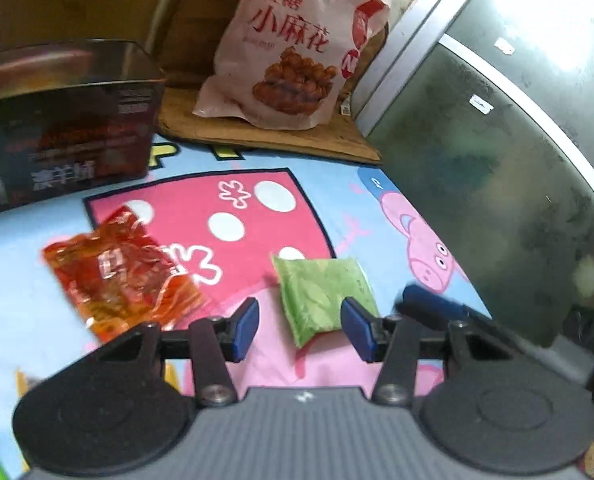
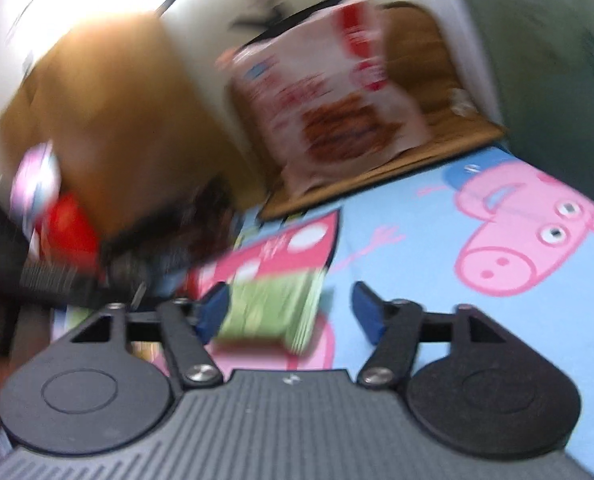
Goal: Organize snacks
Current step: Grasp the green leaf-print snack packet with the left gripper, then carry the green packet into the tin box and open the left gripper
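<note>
Fingers of both grippers, left (image 1: 301, 330) and right (image 2: 293, 314), spread, green packet (image 1: 323, 300) between, pink bag (image 1: 293, 44) reading 小麻花

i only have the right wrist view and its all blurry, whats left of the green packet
Observer: An orange-red snack packet lies flat on the cartoon mat.
Operator: what's the dark thing beyond it
Observer: A dark box stands on the mat.
Operator: is the left gripper holding anything
Observer: No, the left gripper is open, with the green packet lying just past its fingertips.
</note>
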`<state>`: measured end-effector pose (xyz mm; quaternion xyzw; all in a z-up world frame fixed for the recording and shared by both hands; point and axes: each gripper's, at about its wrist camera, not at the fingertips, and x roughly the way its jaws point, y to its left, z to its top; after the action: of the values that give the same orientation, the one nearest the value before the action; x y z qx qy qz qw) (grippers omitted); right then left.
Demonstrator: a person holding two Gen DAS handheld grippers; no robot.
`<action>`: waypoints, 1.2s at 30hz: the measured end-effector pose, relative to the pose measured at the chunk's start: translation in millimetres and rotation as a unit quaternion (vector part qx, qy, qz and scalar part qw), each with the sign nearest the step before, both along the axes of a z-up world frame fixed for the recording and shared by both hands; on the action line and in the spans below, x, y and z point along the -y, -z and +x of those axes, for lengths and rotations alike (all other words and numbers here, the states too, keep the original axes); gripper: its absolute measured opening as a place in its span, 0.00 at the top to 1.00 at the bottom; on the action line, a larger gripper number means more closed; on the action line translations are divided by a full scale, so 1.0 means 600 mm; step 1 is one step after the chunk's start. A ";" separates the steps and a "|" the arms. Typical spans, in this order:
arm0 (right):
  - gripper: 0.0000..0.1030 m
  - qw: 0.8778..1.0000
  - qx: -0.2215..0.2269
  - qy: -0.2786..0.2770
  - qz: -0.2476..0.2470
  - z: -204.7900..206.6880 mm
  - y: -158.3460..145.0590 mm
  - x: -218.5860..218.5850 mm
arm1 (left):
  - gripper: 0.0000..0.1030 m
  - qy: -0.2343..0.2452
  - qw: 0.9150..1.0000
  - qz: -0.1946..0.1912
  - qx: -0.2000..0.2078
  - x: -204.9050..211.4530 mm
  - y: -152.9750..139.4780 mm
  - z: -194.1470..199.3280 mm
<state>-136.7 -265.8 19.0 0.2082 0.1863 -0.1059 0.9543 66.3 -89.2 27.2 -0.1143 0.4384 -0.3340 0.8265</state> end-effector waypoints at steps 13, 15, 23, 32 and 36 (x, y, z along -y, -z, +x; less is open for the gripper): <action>0.76 0.988 -0.082 -0.048 -0.120 0.080 0.012 -0.068 | 0.69 0.010 0.999 0.023 0.032 0.020 0.004 -0.009; 0.76 0.988 -0.061 -0.053 -0.128 0.086 -0.001 -0.082 | 0.69 -0.001 0.998 0.021 0.052 0.003 -0.016 -0.016; 0.76 0.981 0.015 -0.092 -0.171 0.171 -0.074 -0.129 | 0.67 -0.071 0.987 0.024 0.145 -0.089 -0.101 -0.010; 0.61 0.983 0.028 -0.064 -0.172 0.332 -0.094 -0.125 | 0.58 -0.189 0.960 0.113 0.175 -0.153 -0.131 0.108; 0.61 0.991 0.034 -0.078 -0.107 0.282 -0.071 -0.114 | 0.58 -0.199 0.965 0.067 0.157 -0.208 -0.112 0.082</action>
<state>32.4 -197.1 61.6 0.0933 0.1575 -0.0433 0.9822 115.6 35.8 94.5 -0.0900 0.2925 -0.1465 0.9407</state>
